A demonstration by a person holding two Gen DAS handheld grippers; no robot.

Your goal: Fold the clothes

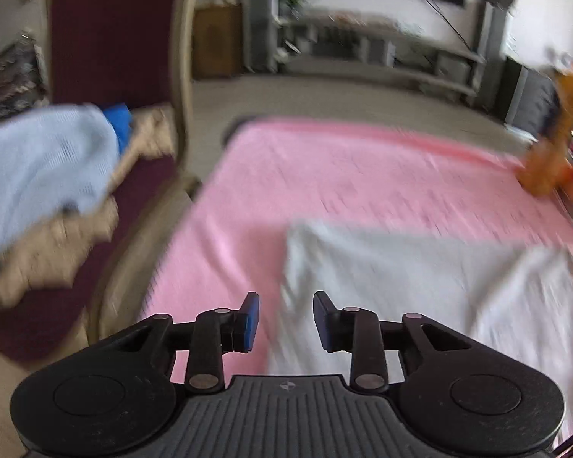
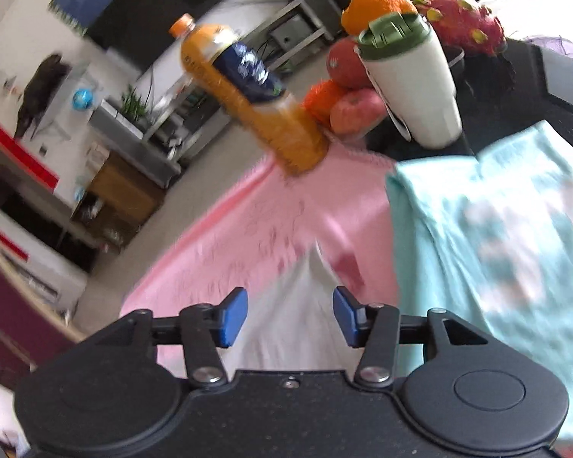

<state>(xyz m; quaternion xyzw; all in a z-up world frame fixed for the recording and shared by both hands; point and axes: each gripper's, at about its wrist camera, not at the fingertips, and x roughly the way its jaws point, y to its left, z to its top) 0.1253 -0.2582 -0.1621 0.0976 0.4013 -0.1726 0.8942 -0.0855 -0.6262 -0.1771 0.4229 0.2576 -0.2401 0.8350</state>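
Both hand-held grippers (image 1: 285, 320) (image 2: 289, 317) gape above white garment's (image 1: 420, 297) edge.

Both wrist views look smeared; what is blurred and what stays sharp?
Left wrist view: pink cloth and white garment streaked by motion, left gripper crisp. Right wrist view: teal garment and juice bottle soft, right gripper sharp.

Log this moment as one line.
task: fold clothes | left gripper: open, empty | right gripper: open, empty | white garment: lying on pink cloth | teal garment: beside
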